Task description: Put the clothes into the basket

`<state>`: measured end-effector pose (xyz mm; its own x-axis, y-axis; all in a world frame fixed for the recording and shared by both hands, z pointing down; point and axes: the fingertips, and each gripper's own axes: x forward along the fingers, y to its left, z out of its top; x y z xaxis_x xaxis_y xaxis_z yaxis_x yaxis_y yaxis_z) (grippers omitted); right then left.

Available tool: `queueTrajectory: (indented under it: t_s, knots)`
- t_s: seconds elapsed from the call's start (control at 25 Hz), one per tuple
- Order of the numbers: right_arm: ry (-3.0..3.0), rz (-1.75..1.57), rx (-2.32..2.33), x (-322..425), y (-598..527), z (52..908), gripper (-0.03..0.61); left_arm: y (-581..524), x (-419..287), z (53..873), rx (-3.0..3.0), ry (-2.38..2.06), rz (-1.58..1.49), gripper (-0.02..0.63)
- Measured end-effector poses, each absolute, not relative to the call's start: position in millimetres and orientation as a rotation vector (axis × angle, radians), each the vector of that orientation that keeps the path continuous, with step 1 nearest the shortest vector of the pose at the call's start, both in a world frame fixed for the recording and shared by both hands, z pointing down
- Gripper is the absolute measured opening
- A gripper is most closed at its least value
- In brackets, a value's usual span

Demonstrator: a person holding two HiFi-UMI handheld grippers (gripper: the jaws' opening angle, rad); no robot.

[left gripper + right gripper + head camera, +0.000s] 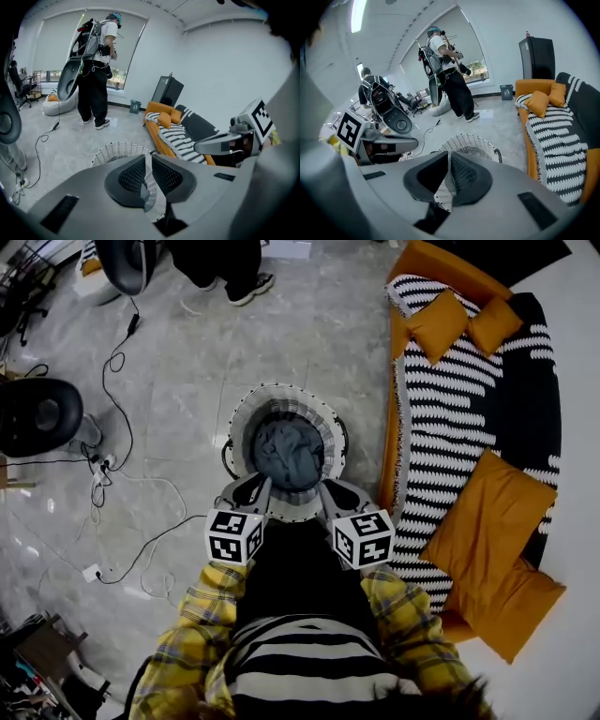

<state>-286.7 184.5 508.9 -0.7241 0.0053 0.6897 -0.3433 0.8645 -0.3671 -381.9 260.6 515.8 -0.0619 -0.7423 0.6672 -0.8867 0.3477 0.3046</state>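
Left gripper (251, 489) pinched shut on a thin strip of checked cloth (152, 197): pads pressed together, the strip pokes out below them. Right gripper (336, 495) same, clamped on checked cloth (443, 194)

Can't tell if that cloth is a garment or the basket's own lining; the checked lining at the rim looks alike. Dark mass under both grippers in head view: hanging garment or the person's own clothing, unclear

Key relation: basket (281, 392) stands on the floor (187, 381) just left of the sofa (469, 409), straight ahead of and below both grippers. Both tips sit at its near rim, side by side, neither nearer. The line between the two pinch points runs across, roughly parallel to that near rim

My read: next move is forward over the mouth, then let go; both hands must travel together or the cloth drags on the rim

Clothes (286, 454) already inside: grey-blue, crumpled, soft heap filling the middle of the basket, below the rim
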Motion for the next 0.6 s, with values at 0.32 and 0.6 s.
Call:
queueTrajectory:
  t_s: [0.32, 0.6]
  knots:
    - [-2.38, 0.593, 0.285, -273, 180, 469, 0.034, 257, -369, 461, 1.51, -1.893, 0.214, 0.046]
    - [-2.417, 0.611, 0.331, -261, 175, 445, 0.026, 254, -360, 427, 1.546, -1.938, 0.197, 0.046]
